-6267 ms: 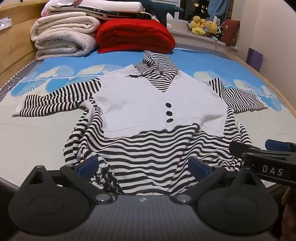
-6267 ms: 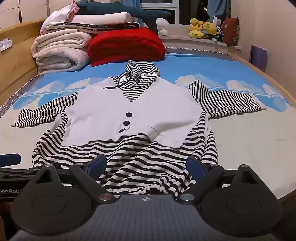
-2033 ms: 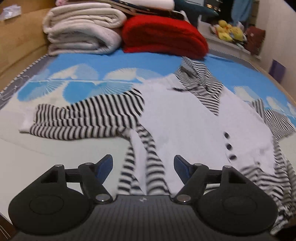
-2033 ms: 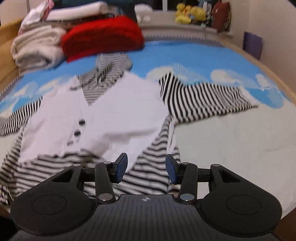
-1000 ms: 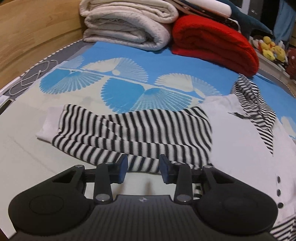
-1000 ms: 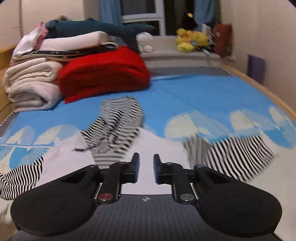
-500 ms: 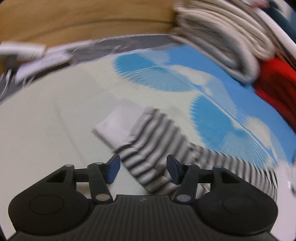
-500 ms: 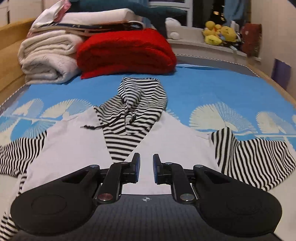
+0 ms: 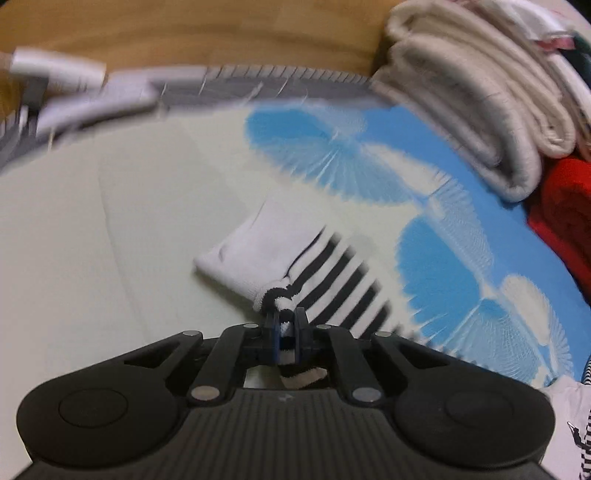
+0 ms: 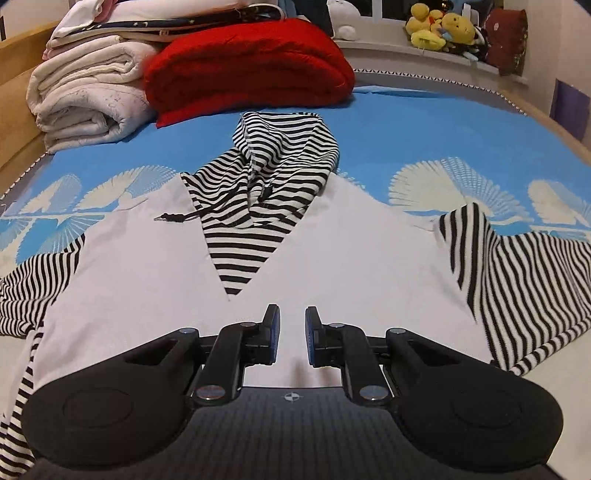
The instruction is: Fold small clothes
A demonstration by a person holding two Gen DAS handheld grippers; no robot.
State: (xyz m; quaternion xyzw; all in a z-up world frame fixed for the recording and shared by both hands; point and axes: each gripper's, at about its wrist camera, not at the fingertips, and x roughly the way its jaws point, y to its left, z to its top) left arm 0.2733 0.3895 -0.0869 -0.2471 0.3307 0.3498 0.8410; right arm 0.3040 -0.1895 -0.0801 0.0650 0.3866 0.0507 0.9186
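Now the left gripper is clamping the striped sleeve of the small hooded top, its 2 blue pads pressing a bunched fold of black-and-white fabric just behind the white cuff. That sleeve is lying stretched across the pale part of the bedsheet, with the cuff pointing toward the wooden bed frame.

Over on the right wrist view, the right gripper is hovering above the top's white chest panel, fingers set a narrow gap apart with nothing between them. The top is lying flat, front up, in the middle of the bed; its striped hood is pointing toward a red folded blanket and a stack of cream blankets, and the other striped sleeve is spreading out to the right.
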